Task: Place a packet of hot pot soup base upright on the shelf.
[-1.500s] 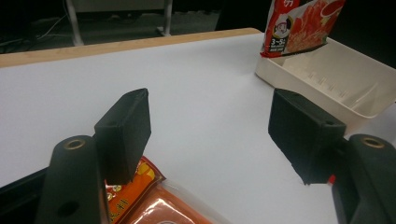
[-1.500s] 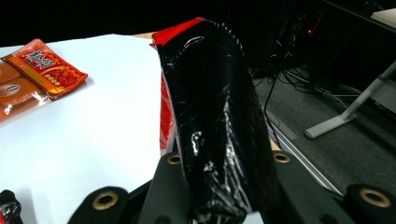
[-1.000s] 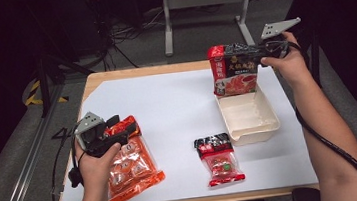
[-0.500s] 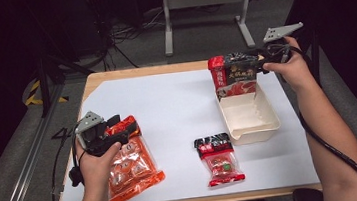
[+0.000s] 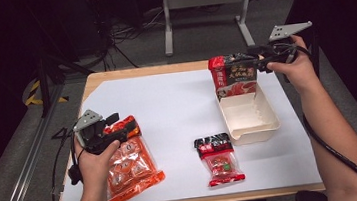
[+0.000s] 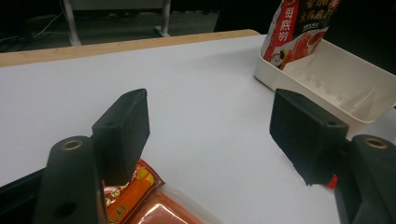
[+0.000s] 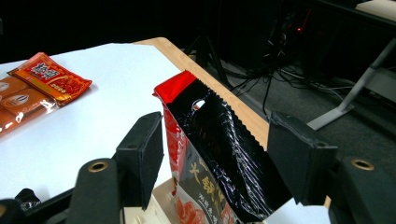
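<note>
White worktop (image 5: 177,105), dark room behind. Right claw (image 7: 215,154) has just opened: jaws apart around the red-black pouch (image 5: 234,74), which now stands in the far end of the cream tray (image 5: 249,118), so drop-off looks done. Left claw (image 6: 210,126) gapes empty over the orange pack (image 5: 128,166). Small red packet (image 5: 219,159) waits beside tray; nothing blocks.

- Sauce pouch (image 5: 234,77): red down one edge, black top band, yellow characters, red food picture on white below; in the right gripper view (image 7: 219,163) its back is glossy black.
- Tray (image 5: 248,115): plain cream-white.
- Orange snack bag (image 5: 131,168): orange-red wrapper with a clear window over orange pieces.
- Small packet (image 5: 218,157): black top, red body, round picture.
- Table (image 5: 113,77): white sheet, pale wood edge.
- Both grippers' jaws: matt black.
</note>
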A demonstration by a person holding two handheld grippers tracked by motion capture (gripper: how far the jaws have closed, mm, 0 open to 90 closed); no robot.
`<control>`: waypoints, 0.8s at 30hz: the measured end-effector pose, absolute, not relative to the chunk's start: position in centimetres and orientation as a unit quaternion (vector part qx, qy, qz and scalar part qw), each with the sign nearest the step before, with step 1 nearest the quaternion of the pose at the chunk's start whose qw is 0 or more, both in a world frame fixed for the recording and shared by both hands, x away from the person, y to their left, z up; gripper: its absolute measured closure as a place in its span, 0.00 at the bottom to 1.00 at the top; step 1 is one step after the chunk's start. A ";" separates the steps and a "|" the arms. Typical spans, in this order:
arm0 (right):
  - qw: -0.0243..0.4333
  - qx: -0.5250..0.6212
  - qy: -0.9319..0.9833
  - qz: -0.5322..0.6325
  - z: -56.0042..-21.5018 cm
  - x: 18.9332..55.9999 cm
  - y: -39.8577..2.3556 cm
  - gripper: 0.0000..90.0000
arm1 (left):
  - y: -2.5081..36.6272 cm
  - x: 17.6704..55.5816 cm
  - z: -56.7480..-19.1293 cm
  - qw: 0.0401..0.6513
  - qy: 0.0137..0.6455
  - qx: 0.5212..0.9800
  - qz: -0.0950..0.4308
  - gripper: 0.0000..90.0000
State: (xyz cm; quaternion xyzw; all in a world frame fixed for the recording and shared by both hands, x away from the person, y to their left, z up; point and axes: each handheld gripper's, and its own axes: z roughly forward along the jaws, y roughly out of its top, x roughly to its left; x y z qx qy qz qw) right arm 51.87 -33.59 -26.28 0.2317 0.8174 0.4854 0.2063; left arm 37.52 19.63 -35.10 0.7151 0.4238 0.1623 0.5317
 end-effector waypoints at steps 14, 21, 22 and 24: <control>0.234 0.269 0.780 0.514 -24.3 48.5 -33.9 0.31 | 21.0 37.9 -34.5 0.511 0.429 0.721 0.187 0.30; 0.232 0.280 0.774 0.519 -24.1 46.9 -33.7 0.31 | 22.0 38.0 -34.4 0.500 0.429 0.728 0.190 0.30; 0.232 0.282 0.773 0.519 -24.1 46.5 -33.6 0.31 | 22.1 38.0 -34.4 0.498 0.427 0.730 0.192 0.30; 0.228 0.283 0.772 0.522 -24.2 45.9 -33.4 0.30 | 22.6 37.9 -34.4 0.490 0.428 0.735 0.193 0.30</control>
